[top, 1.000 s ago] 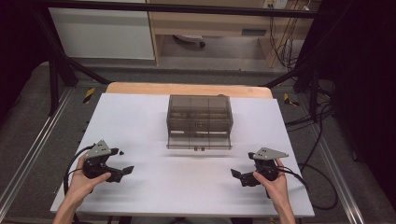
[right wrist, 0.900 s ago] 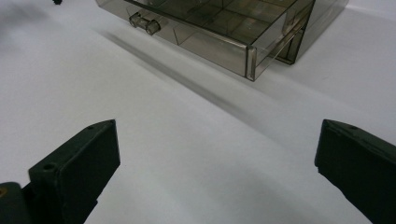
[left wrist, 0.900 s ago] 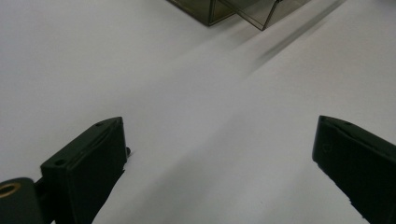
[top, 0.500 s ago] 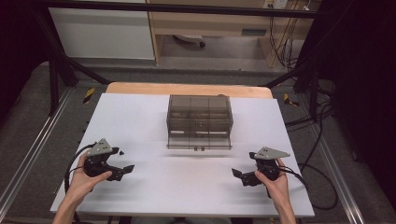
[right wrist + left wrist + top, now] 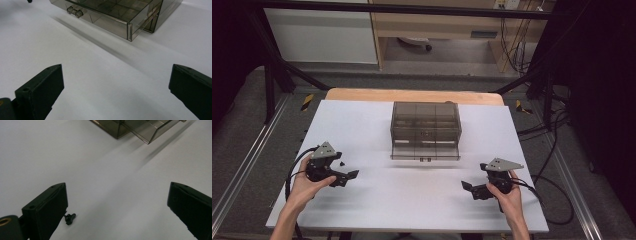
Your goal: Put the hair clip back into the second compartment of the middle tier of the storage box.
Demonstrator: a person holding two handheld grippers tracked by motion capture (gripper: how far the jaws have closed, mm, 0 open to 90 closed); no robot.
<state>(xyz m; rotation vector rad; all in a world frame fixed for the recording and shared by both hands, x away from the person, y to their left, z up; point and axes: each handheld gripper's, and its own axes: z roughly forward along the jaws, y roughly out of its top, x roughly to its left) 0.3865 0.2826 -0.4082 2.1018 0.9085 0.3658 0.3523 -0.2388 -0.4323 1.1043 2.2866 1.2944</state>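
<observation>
While wide open, left hand-held gripper [image 5: 117, 202] has black screw [image 5: 70, 218] beside jaw.

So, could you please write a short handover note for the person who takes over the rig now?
Left gripper: open, holds nothing, low over the table at its left side.
Right gripper: open, holds nothing, at the right side.
Drawer box: at table centre; its bottom drawer is pulled out.
Small black part: on the table beside the left gripper's jaw.
Done: drawer open. Left: probably put the part into the drawer, then close it.
</observation>
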